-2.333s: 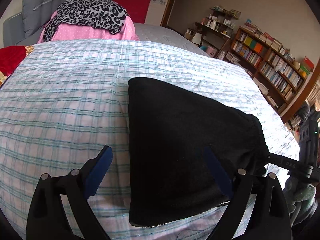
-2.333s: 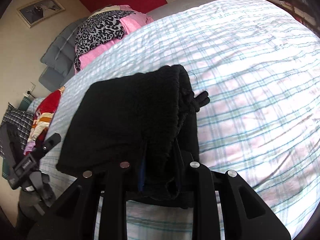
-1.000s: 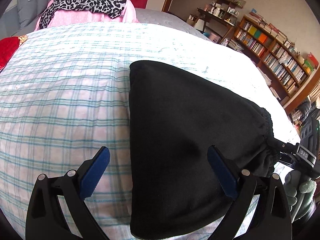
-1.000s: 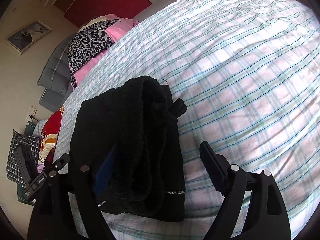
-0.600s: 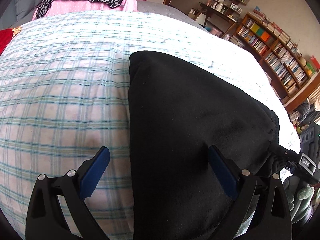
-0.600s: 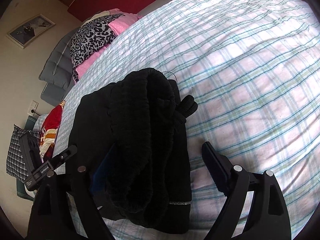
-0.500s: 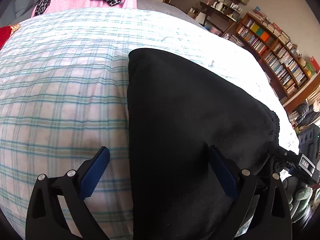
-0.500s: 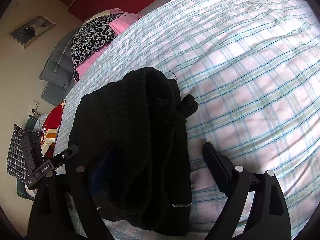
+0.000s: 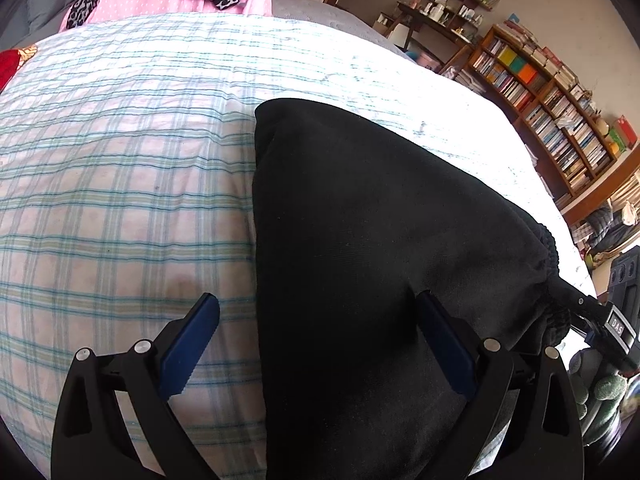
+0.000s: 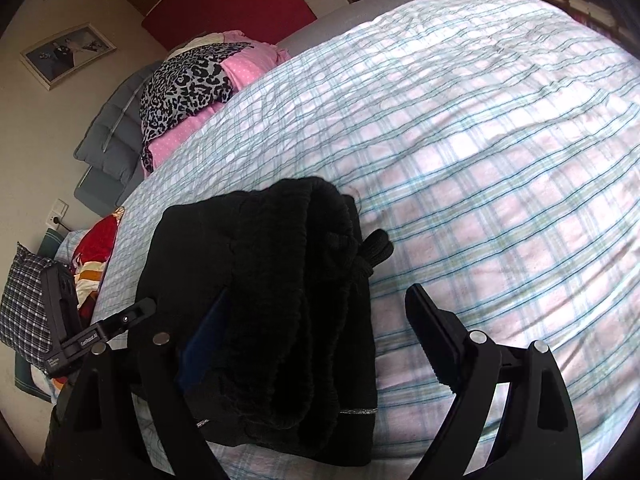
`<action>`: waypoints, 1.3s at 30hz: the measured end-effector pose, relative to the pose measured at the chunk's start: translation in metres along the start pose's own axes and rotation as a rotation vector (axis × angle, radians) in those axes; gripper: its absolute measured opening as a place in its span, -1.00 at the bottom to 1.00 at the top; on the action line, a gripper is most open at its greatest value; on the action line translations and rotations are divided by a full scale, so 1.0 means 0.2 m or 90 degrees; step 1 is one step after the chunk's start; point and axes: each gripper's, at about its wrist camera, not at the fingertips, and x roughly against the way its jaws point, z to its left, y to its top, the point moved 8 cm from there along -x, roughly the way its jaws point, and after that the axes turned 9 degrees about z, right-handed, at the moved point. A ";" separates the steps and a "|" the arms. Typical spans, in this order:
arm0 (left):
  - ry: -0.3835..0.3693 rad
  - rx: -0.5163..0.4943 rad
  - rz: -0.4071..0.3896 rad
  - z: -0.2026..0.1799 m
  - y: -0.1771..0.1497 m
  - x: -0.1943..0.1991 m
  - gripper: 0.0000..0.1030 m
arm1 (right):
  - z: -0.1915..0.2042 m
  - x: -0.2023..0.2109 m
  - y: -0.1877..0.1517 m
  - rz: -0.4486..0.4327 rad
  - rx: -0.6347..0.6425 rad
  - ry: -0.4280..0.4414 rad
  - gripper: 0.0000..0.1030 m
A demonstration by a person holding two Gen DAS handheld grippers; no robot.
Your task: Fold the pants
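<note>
The black pants (image 9: 384, 264) were found lying folded into a compact stack near the front edge of the bed, on its plaid sheet (image 9: 120, 184). Both the left tool (image 9: 316, 320) and the right tool (image 10: 316, 312) were held spread wide, nothing clamped, each straddling one edge of the bundle. The fabric was judged soft, thick and limp, light enough but prone to sagging and unfolding; a pinch through all layers at the elastic waistband (image 10: 320, 248) seemed safest. The long axis appeared to run across the bed, with the gathered waistband and drawstring (image 10: 374, 250) pointing rightward.
</note>
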 end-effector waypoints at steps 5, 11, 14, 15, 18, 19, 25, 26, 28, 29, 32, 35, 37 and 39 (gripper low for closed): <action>-0.016 0.000 -0.017 -0.03 -0.01 0.08 0.89 | 0.07 0.14 0.14 -0.059 0.017 -0.014 0.72; -0.025 -0.026 -0.038 -0.10 0.02 0.16 0.89 | 0.33 0.07 0.35 -0.041 0.095 0.019 0.72; -0.030 -0.040 -0.037 -0.13 0.03 0.16 0.89 | 0.51 -0.08 0.43 0.006 0.125 0.061 0.72; -0.034 -0.043 -0.033 -0.13 0.02 0.16 0.89 | 0.58 -0.14 0.45 0.020 0.132 0.069 0.72; -0.041 -0.051 -0.020 -0.13 0.01 0.14 0.89 | 0.77 -0.33 0.50 0.071 0.167 0.106 0.72; -0.041 -0.051 -0.017 -0.11 0.02 0.13 0.89 | 0.81 -0.40 0.51 0.086 0.180 0.107 0.72; -0.039 0.013 -0.027 0.11 0.11 0.16 0.89 | 0.96 -0.77 0.39 0.227 0.236 0.127 0.51; -0.034 0.028 -0.031 0.16 0.13 0.17 0.89 | 0.97 -0.80 0.36 0.244 0.252 0.124 0.40; -0.021 0.052 -0.039 0.26 0.17 0.18 0.89 | 0.97 -0.82 0.29 0.263 0.278 0.122 0.00; -0.015 0.063 -0.041 0.29 0.19 0.19 0.89 | 0.98 -0.81 0.26 0.266 0.287 0.122 -0.22; -0.013 0.086 -0.048 0.37 0.24 0.21 0.89 | 1.02 -0.74 0.15 0.270 0.340 0.145 -0.42; -0.009 0.084 -0.057 0.38 0.27 0.22 0.89 | 1.07 -0.67 0.04 0.280 0.398 0.161 -0.42; -0.021 0.079 -0.055 0.34 0.27 0.21 0.89 | 1.08 -0.65 -0.01 0.292 0.411 0.167 -0.42; -0.034 0.071 -0.044 0.29 0.24 0.19 0.89 | 1.07 -0.66 -0.01 0.300 0.397 0.175 -0.42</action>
